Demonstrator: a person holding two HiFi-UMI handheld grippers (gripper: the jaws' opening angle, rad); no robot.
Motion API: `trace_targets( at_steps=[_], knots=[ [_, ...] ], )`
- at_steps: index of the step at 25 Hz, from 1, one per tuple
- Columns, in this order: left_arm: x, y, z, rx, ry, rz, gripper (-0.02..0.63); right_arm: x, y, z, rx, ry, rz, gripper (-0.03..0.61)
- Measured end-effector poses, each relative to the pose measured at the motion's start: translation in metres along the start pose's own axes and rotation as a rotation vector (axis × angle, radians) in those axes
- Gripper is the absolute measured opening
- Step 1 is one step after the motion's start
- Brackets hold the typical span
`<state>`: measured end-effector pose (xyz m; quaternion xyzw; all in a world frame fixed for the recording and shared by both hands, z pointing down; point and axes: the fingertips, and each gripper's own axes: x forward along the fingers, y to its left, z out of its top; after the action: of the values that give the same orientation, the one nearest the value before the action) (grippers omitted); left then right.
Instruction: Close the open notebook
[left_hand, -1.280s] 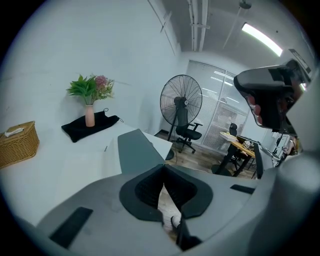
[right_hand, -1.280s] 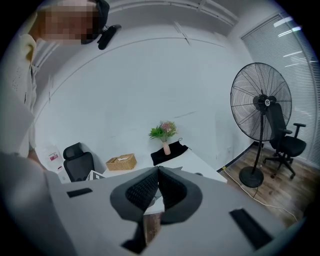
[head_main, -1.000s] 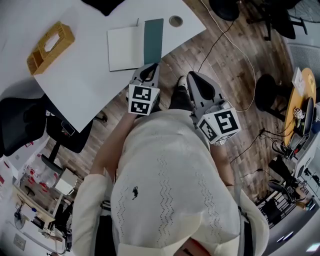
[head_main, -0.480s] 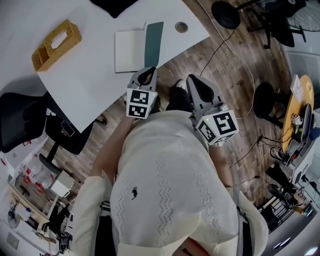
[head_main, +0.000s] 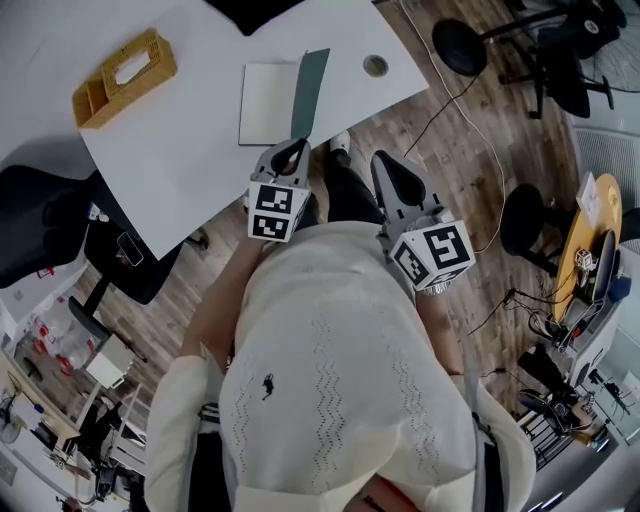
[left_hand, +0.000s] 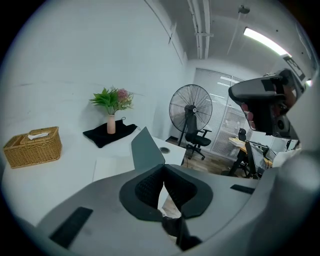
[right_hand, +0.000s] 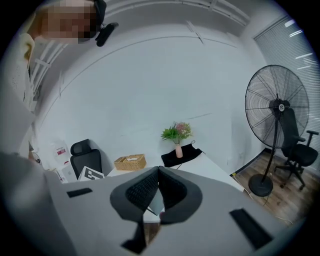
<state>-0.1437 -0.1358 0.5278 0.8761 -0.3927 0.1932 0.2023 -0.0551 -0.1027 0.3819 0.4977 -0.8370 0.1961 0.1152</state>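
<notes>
The open notebook (head_main: 268, 103), with a flat white page and a stiff teal cover raised, lies at the smooth white bench's (head_main: 190, 150) near edge. The left tool (head_main: 294, 146) and right tool (head_main: 383, 162) hold their ribbed pads pressed together, empty. The person's shoe (head_main: 340, 143) has stepped closer to that edge.

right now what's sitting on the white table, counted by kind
notebook: 1
wicker basket: 1
black cloth: 1
vase of flowers: 1
total: 4
</notes>
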Motion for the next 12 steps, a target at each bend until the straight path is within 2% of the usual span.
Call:
trace_targets(
  at_steps=[12],
  knots=[
    [-0.019, 0.034, -0.007, -0.043, -0.003, 0.111, 0.017, 0.019, 0.012, 0.001, -0.020, 0.022, 0.063, 0.002]
  ],
)
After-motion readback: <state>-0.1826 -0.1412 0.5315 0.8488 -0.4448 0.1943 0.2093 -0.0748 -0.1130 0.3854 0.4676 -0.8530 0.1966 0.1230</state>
